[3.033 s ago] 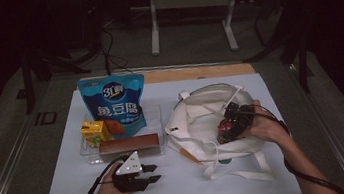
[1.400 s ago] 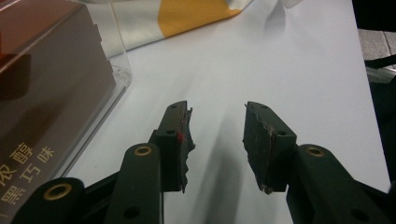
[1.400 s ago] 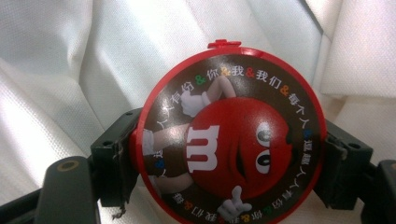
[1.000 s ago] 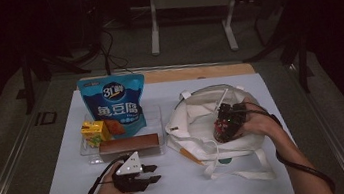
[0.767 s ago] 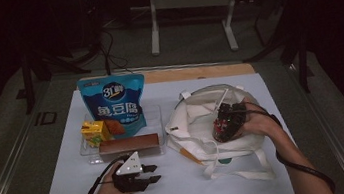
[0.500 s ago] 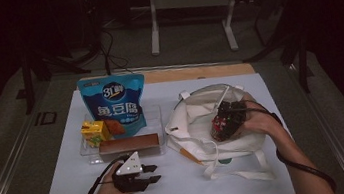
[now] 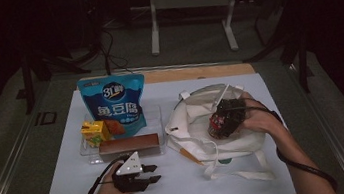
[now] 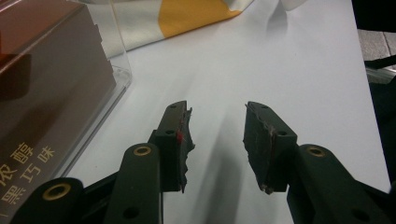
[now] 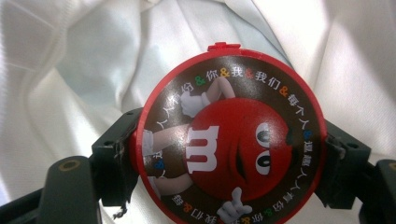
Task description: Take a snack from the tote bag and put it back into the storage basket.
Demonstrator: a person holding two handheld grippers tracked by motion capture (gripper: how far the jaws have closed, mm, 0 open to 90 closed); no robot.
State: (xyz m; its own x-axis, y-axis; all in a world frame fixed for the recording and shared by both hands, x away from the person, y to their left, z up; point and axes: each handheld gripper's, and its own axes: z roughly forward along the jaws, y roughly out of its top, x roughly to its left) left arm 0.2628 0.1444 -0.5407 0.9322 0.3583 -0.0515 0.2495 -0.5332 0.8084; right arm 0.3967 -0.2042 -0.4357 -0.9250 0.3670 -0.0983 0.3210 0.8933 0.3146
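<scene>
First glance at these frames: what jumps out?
The round red-rimmed M&M's candy tub stands out, clamped between the right gripper jaws over the white canvas tote bag at the table's right. Next, the big blue snack pouch standing at the back left, behind a clear tray with a brown chocolate box. The left gripper rests open and empty near the front edge.

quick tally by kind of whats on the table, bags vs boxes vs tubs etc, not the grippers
Bags: 2, the blue snack pouch and the white tote bag
Boxes: 2, the brown chocolate box and the yellow drink carton
Round candy tubs: 1, the red-lidded tub
Clear trays: 1
Total: 6
</scene>
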